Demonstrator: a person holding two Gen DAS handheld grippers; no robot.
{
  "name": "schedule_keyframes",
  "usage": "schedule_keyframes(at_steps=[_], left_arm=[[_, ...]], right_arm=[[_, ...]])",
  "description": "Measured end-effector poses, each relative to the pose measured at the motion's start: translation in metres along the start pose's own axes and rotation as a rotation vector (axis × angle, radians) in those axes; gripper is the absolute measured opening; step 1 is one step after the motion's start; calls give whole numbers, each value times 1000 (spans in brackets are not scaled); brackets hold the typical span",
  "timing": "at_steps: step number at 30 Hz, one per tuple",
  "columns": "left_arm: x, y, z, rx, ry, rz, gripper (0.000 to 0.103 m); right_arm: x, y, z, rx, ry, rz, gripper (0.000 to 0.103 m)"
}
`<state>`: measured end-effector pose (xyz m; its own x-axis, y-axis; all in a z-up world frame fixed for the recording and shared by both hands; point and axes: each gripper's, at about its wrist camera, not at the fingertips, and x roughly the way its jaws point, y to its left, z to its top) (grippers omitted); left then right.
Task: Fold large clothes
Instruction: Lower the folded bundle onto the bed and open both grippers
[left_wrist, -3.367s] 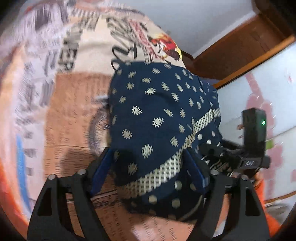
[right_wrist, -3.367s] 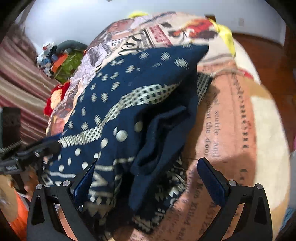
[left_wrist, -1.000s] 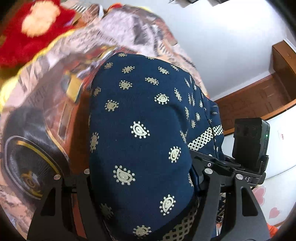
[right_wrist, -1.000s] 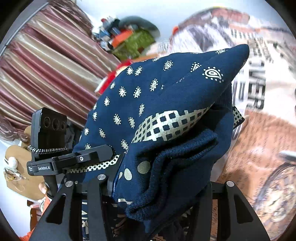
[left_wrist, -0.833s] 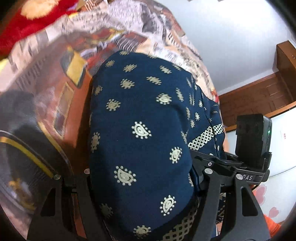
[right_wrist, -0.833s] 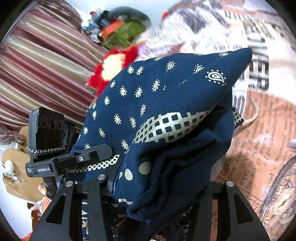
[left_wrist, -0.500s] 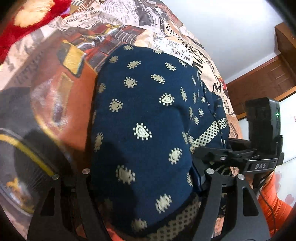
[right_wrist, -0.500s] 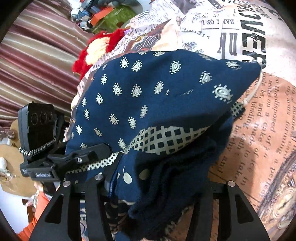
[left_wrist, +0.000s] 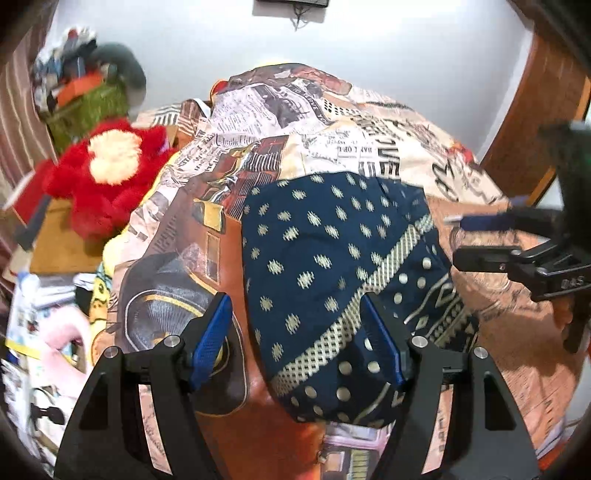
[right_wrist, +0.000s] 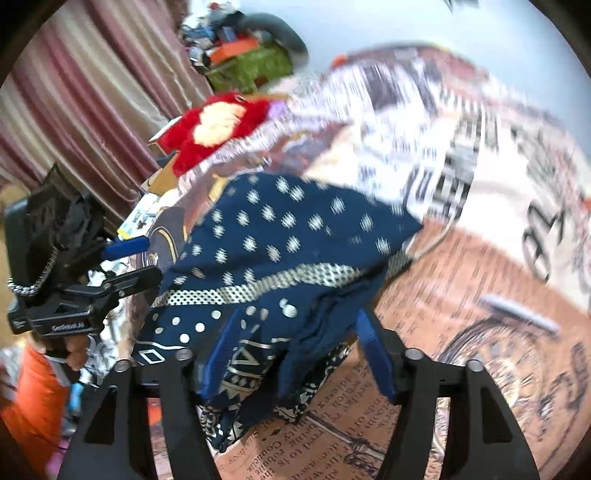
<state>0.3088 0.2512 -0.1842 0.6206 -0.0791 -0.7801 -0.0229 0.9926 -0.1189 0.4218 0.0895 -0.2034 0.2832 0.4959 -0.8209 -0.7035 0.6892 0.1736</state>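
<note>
A folded navy garment (left_wrist: 332, 266) with cream paisley dots and a checked band lies on the newspaper-print bedspread (left_wrist: 332, 140). My left gripper (left_wrist: 299, 336) is open, its blue pads on either side of the garment's near left part. In the right wrist view the same garment (right_wrist: 273, 251) lies flat. My right gripper (right_wrist: 295, 354) is open, its pads astride the garment's dark near edge. The right gripper also shows in the left wrist view (left_wrist: 524, 254), open, at the right. The left gripper shows at the left of the right wrist view (right_wrist: 125, 258).
A red plush toy (left_wrist: 107, 177) sits left of the bed beside a green basket of clutter (left_wrist: 88, 107). Papers and a pink item (left_wrist: 48, 332) lie at the bed's left. Striped curtains (right_wrist: 74, 92) hang at the left. A wooden door frame (left_wrist: 539, 122) stands at the right.
Both grippers held the folded garment lifted; now it lies on the bedspread and both jaws have opened. The cameras have drawn back.
</note>
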Motion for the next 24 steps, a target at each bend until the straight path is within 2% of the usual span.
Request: schedule_keyframes(at_steps=[5, 8, 11, 15, 17, 24], left_arm=[[15, -11, -24, 53, 44, 54, 71], [18, -10, -37, 61, 33, 76, 74], [16, -3, -49, 32, 32, 75, 84], [13, -3, -62, 42, 22, 65, 85], [10, -7, -67, 71, 9, 79, 85], [5, -7, -76, 78, 15, 92, 85]], right_arm=[[13, 30, -10, -151, -7, -72, 75], [36, 30, -18, -205, 68, -112, 76], [52, 17, -31, -240, 137, -150, 77], [48, -16, -37, -123, 171, -57, 87], [46, -31, -39, -69, 189, -20, 88], [37, -32, -46, -92, 186, -32, 89]])
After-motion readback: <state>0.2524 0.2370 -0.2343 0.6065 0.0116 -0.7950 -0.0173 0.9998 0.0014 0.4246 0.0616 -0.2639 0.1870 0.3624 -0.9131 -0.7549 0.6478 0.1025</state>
